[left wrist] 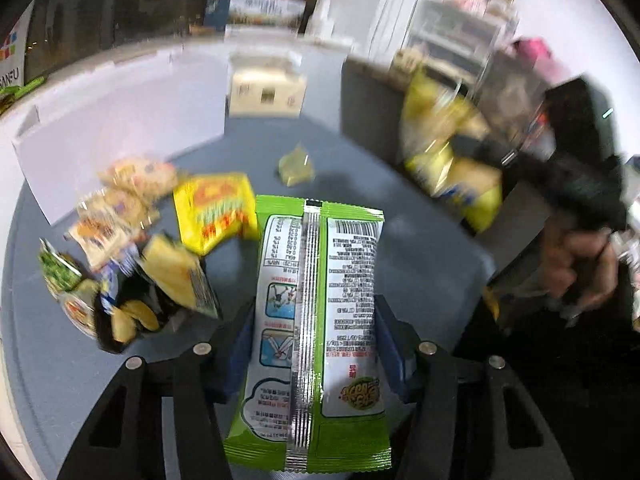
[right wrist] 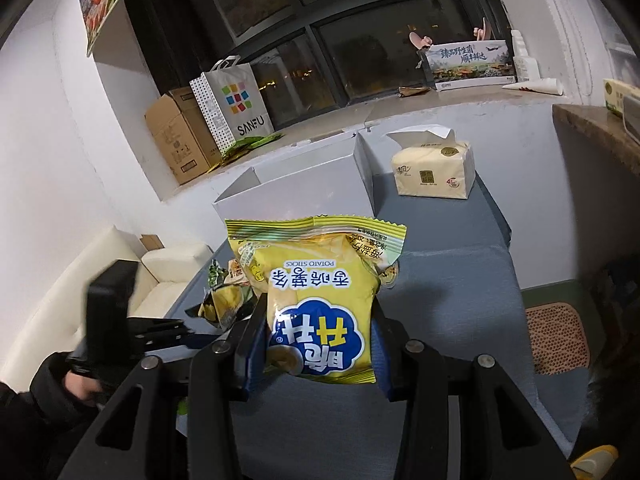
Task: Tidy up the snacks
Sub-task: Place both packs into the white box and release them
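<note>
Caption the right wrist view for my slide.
Right gripper holds a yellow potato-stick bag above the grey table, white box behind.

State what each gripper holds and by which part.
Left gripper: green snack packet, back side up, pinched across its side edges. Right gripper: yellow potato sticks bag, gripped across its lower half.

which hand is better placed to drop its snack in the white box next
Probably the right. The right gripper already holds the yellow potato sticks bag up, facing the white box; the left gripper is only pinching the green packet.
</note>
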